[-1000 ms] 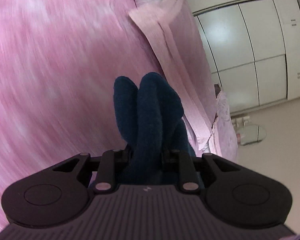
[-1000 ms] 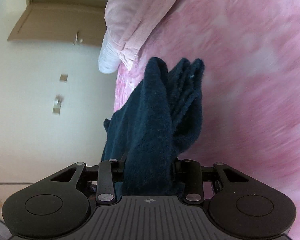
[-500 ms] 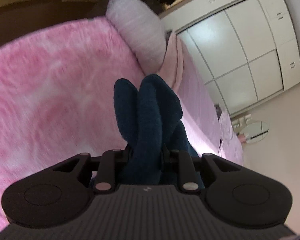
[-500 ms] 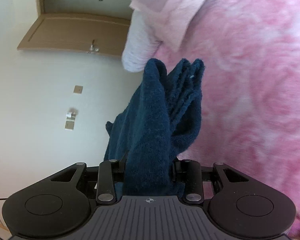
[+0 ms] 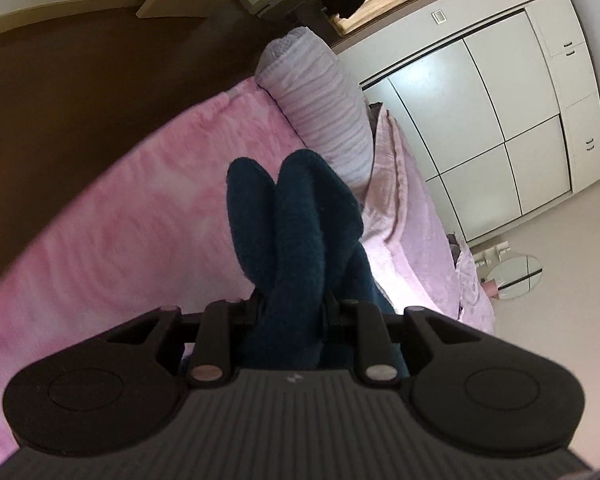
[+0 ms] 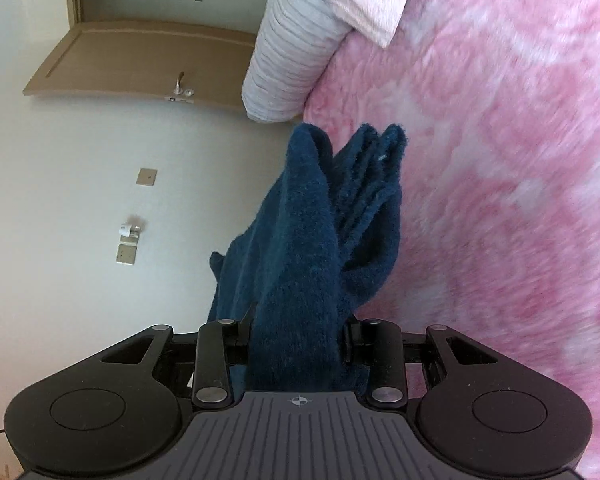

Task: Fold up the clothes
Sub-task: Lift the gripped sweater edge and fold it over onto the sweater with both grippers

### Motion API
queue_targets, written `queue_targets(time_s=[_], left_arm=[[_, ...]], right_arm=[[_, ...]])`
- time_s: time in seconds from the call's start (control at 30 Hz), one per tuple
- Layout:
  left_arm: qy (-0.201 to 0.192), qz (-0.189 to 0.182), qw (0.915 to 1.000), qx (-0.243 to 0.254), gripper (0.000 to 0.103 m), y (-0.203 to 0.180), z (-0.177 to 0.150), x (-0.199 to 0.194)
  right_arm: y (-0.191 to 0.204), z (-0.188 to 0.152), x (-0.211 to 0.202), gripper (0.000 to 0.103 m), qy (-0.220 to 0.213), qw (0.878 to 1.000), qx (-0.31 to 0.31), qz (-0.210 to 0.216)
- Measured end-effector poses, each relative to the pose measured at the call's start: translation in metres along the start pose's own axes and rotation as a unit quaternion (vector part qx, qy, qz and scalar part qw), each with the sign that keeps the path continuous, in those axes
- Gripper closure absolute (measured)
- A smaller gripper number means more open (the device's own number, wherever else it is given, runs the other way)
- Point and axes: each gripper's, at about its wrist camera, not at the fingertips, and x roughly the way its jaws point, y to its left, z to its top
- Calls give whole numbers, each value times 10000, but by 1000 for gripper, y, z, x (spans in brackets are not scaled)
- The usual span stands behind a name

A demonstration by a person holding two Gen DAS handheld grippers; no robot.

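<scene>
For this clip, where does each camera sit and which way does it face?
Left wrist: on the left gripper, looking along its fingers over the dark blue garment it clamps, across the pink bed toward the wardrobe.
Right wrist: on the right gripper, clamping the same garment, facing the door.
Shared: garment, bed, striped pillow. No hand shows in either.

The pink bedspread lies open ahead; a striped pillow blocks its far end.

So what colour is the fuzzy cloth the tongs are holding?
Dark blue, almost teal. The cloth shows best in the right wrist view.
</scene>
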Motion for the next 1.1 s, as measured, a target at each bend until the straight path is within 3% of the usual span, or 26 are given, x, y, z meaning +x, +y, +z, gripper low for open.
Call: queue_targets(time_s=[0.4, 0.73, 1.1], left_arm=[[75, -38, 9999, -63, 84, 36, 39, 18], [113, -286, 9994, -153, 84, 27, 29, 43], [341, -510, 9981, -105, 84, 8, 4, 102]], right_arm=[[14, 13, 50, 68, -81, 9996, -220, -163], [15, 32, 29, 68, -258, 9986, -422, -190], [-8, 66, -5, 68, -543, 9962, -512, -458]])
